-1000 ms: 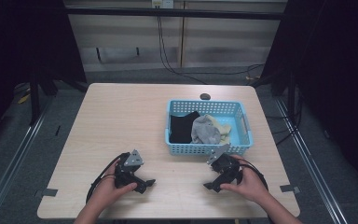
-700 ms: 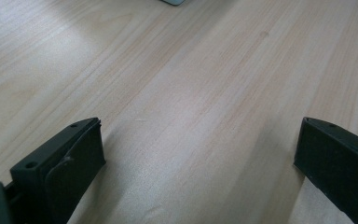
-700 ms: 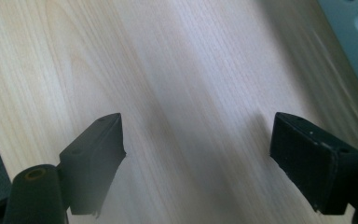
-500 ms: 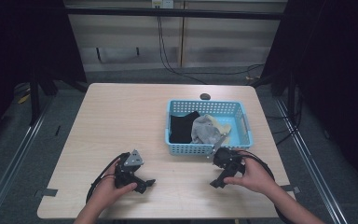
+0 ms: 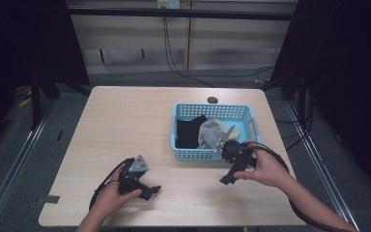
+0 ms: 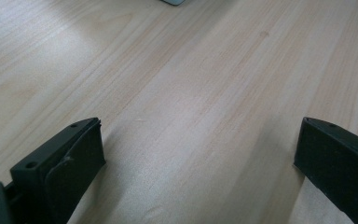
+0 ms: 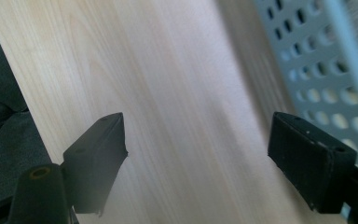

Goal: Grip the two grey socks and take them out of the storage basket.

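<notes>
A lab: black curtains (image 5: 24,43), metal frame (image 5: 183,13), lone wooden table (image 5: 125,125).

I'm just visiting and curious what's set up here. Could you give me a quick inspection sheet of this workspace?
Surface: light wooden table, bare apart from the items below.
Job's things: blue perforated plastic basket holding a black cloth and a grey crumpled cloth.
Clutter: small dark round object behind the basket.
Grippers: left gripper open, low over the table; right gripper open, beside the basket's wall.
Cables: black cable loops from the right gripper; more run along the back wall.
Surroundings: grey floor, dark curtains at both sides.
</notes>
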Demonstrator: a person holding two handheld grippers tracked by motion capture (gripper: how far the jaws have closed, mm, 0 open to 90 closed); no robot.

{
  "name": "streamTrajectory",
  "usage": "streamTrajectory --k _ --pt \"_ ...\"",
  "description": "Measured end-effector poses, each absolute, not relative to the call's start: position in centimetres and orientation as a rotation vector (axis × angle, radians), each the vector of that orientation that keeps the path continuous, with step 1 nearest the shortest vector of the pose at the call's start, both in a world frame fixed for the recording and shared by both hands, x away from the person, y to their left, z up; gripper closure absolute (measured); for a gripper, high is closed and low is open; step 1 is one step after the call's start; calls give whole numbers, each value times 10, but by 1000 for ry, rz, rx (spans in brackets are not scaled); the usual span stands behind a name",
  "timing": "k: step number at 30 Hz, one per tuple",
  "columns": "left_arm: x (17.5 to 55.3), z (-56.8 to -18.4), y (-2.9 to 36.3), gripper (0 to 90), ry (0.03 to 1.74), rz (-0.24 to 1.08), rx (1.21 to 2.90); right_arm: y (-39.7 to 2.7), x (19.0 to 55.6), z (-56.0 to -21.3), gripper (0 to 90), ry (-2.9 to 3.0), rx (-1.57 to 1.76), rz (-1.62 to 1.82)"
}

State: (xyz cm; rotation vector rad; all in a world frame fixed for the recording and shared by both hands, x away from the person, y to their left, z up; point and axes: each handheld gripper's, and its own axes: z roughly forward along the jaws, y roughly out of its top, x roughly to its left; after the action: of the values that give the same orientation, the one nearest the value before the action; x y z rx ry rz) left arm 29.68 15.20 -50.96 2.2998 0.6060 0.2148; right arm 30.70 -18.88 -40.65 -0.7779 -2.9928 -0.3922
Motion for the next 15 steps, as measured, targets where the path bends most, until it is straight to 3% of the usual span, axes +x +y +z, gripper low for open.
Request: streamTrajectory --k 15 --pt "297 -510 152 7 606 215 2299 -188 348 -369 213 -2994 -934 -533"
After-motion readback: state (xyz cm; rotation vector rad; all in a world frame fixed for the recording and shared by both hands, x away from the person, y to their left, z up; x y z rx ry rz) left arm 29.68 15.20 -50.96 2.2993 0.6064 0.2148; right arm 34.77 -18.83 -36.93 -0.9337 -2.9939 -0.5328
